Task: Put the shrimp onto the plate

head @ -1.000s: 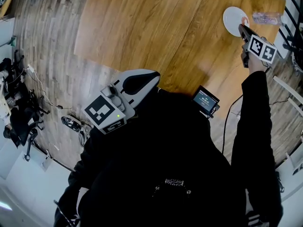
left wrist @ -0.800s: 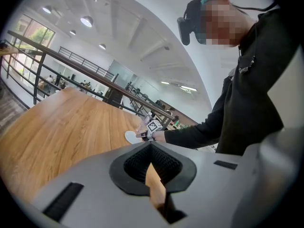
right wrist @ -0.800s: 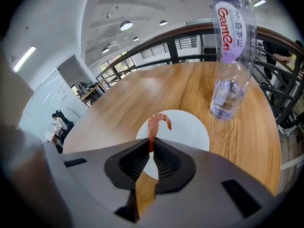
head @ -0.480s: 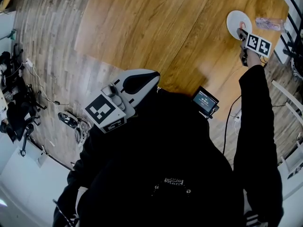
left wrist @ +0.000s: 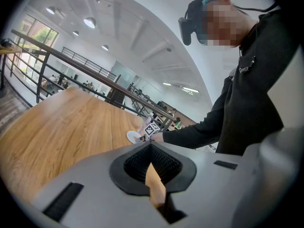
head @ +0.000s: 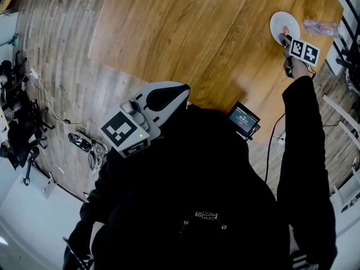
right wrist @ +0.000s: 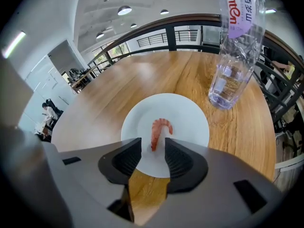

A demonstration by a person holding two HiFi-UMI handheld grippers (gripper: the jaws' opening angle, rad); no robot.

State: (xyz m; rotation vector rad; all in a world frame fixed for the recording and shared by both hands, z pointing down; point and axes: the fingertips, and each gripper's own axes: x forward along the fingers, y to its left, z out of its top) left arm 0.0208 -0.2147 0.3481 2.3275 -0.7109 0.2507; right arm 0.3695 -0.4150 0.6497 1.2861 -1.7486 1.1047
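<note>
An orange shrimp (right wrist: 160, 129) lies curled on the white plate (right wrist: 190, 122) at the table's far right. My right gripper (right wrist: 153, 146) hangs steeply over the plate's near edge. Its jaws have just been opening and now stand open on either side of the shrimp's tail, with neither pad pressing on it. In the head view the right gripper (head: 284, 36) reaches over the plate (head: 278, 20). My left gripper (head: 169, 94) is held close to my body off the table's near edge, its fingertips together and nothing in them (left wrist: 151, 148).
A clear plastic bottle (right wrist: 235, 46) with a purple label stands just right of the plate, lying near the table's far right edge in the head view (head: 318, 26). The wooden table (head: 185, 32) stretches left. A small screen device (head: 243, 120) sits at my chest. Cables litter the floor (head: 84, 145).
My right gripper has sunk onto the plate, its marker cube shifting slightly away from me. The left gripper has not moved.
</note>
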